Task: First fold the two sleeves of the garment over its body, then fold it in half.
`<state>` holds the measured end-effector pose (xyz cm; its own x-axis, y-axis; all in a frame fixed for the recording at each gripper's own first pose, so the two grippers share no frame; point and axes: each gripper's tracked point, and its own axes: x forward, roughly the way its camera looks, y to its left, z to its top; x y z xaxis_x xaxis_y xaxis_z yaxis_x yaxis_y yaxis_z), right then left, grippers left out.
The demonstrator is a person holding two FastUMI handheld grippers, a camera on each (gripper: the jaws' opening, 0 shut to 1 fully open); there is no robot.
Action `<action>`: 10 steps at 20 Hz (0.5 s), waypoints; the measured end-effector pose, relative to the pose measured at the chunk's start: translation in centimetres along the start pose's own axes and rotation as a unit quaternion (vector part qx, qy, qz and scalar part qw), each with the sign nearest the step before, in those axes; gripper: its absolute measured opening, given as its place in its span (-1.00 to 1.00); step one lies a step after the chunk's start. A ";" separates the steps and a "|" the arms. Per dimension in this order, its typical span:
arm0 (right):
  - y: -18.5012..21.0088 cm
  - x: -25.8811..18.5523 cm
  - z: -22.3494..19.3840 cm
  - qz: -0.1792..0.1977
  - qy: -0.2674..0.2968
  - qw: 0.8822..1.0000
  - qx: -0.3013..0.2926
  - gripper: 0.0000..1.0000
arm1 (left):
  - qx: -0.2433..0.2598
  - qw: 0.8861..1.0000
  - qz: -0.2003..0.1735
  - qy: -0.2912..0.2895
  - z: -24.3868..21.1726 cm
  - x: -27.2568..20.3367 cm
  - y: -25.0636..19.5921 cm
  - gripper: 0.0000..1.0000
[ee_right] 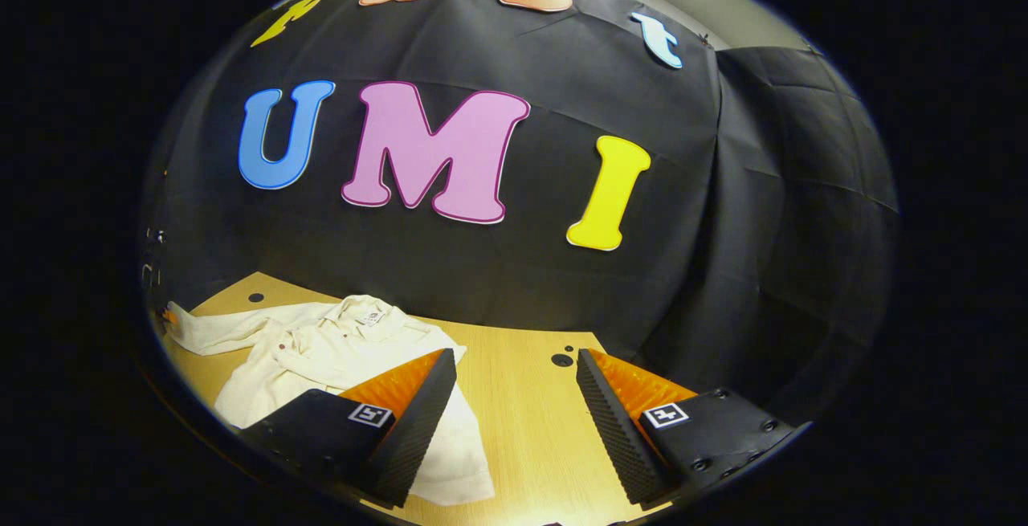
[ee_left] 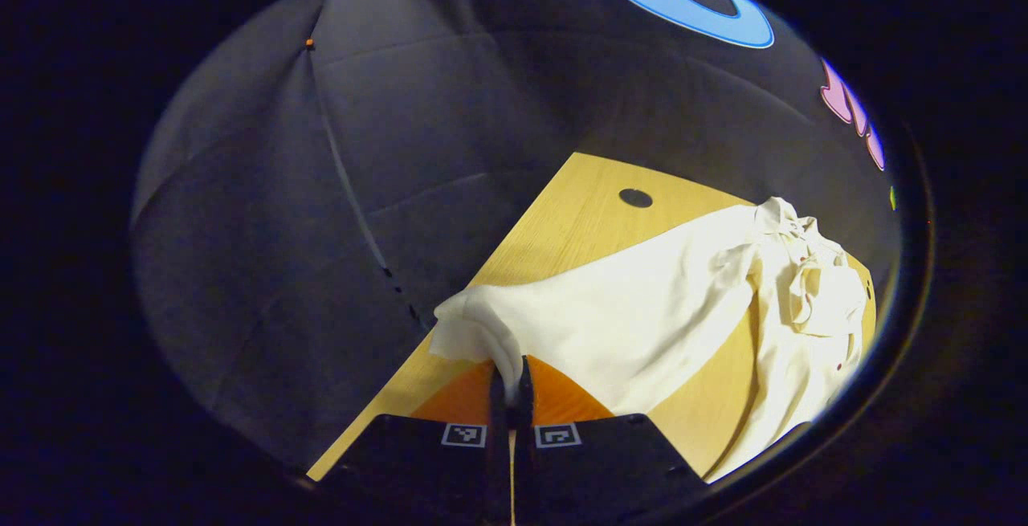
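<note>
A cream long-sleeved shirt [ee_left: 771, 301] lies on the wooden table [ee_left: 578, 197]. Its sleeve [ee_left: 610, 309] stretches from the bunched body at the right toward me. My left gripper [ee_left: 511, 377] is shut on the sleeve's cuff [ee_left: 470, 333], which bulges above the orange and black fingers. In the right gripper view the shirt [ee_right: 321, 349] lies at the left, collar toward the wall, one sleeve [ee_right: 213, 333] drawn out to the far left. My right gripper [ee_right: 514, 389] stands open above the table, its left finger [ee_right: 418, 413] over the shirt's right edge, nothing between the pads.
The table's left edge [ee_left: 418, 349] runs just beside the held cuff, with the dark booth cloth beyond it. A round dark hole [ee_left: 635, 197] marks the far tabletop. In the right gripper view bare wood [ee_right: 522, 446] lies under the open jaws, with small dark holes [ee_right: 562, 359] near the wall.
</note>
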<state>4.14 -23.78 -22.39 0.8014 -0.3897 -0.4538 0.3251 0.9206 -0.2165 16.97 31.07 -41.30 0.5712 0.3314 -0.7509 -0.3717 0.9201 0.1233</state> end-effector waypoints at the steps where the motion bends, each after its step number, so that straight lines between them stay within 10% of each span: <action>1: -0.4 0.1 0.0 -0.003 0.000 1.000 0.003 0.94 | 0.011 1.000 -0.008 -0.019 1.9 -0.7 -1.4 -0.85; 10: -3.5 1.2 -2.6 -0.020 0.021 1.000 0.013 0.94 | 0.085 0.972 -0.179 -0.124 12.4 -7.8 -25.9 -0.86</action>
<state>2.66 -27.50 -24.40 0.7666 -0.4257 -0.4807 0.3692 0.9048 -0.2123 31.25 7.23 -30.57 0.8083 0.0042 -0.5888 -0.0020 1.0000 0.0044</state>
